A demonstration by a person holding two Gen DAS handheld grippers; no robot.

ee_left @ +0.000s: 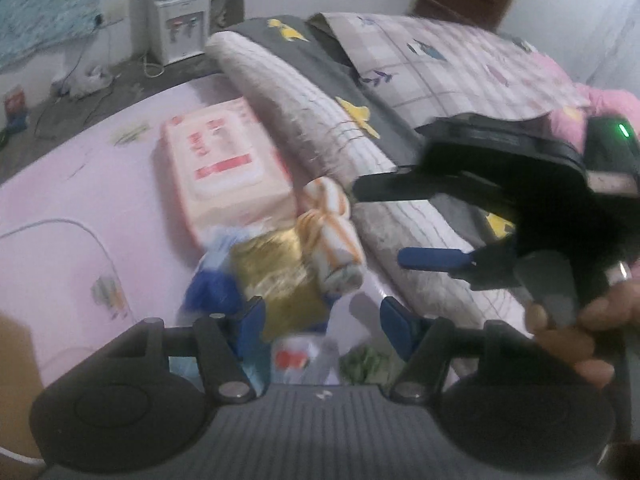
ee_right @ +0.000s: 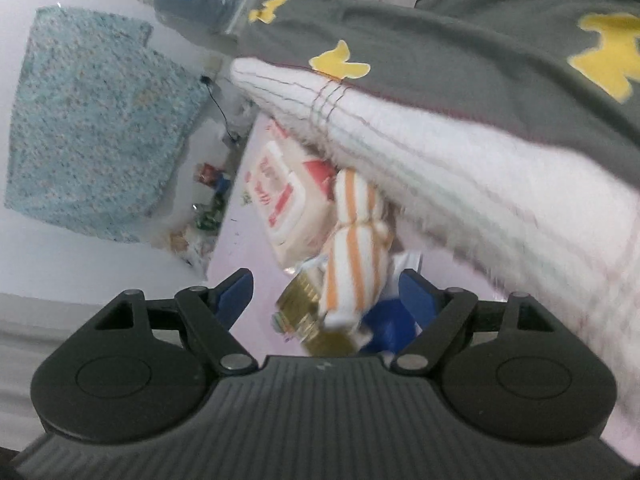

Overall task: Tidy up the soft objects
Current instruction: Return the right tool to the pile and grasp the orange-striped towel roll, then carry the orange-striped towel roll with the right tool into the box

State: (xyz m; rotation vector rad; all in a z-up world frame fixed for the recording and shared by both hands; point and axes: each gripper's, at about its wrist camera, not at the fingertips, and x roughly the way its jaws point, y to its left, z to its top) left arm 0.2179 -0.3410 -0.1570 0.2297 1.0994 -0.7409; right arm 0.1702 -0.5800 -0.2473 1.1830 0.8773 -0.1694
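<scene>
Now spread wide, empty: left gripper [ee_left: 322, 320], right gripper [ee_right: 326, 294]. Striped towel roll [ee_right: 352, 256] at twelve o'clock of right, long axis twelve-to-six; right nearer.

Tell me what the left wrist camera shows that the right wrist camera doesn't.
Only the left wrist view shows the right claw, open and empty, the hand holding it, a white cable and the checked quilt. Only the right wrist view shows the blue patterned cloth on the wall. Both show the orange-striped towel roll, pink wipes pack, gold packet and grey blanket with yellow shapes.
</scene>
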